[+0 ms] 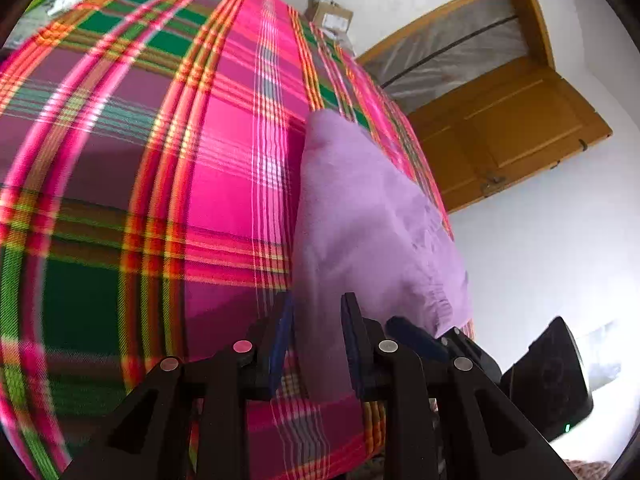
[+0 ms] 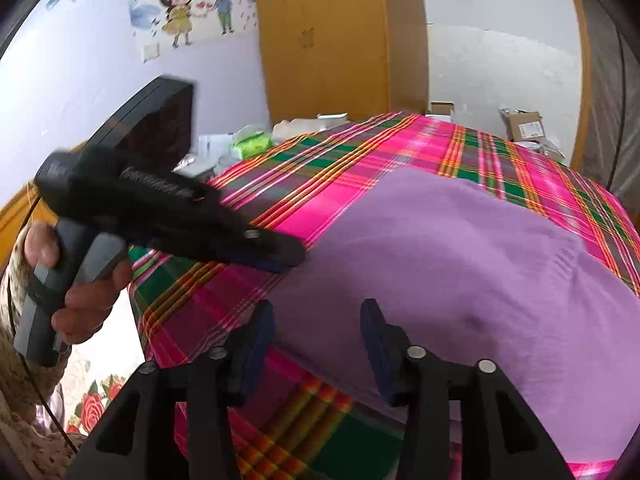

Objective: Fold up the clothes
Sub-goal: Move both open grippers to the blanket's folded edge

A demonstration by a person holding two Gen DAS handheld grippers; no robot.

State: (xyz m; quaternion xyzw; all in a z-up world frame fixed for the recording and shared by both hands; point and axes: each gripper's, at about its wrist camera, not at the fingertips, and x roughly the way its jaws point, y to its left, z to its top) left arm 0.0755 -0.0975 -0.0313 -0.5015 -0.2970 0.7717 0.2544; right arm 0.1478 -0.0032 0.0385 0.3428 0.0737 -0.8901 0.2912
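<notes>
On the plaid bedspread [image 2: 360, 168] lies the lilac garment [image 2: 460, 264], spread flat. Left tongs [image 1: 316, 332] stand apart, straddling its near edge; right tongs [image 2: 318, 340] likewise apart. Advise closing both squarely on the hem, lifting evenly to avoid creasing.

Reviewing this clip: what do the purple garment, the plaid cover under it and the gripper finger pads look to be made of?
Purple garment: soft matte knit, probably cotton; it lies in gentle rumples with a stitched hem, no sheen.
Plaid cover: woven cloth, slightly glossy; thread lines show in the pink and green checks.
Finger pads: dark blue, matte, likely foam or rubber, on black hard-plastic arms; the exact material is unclear.
</notes>
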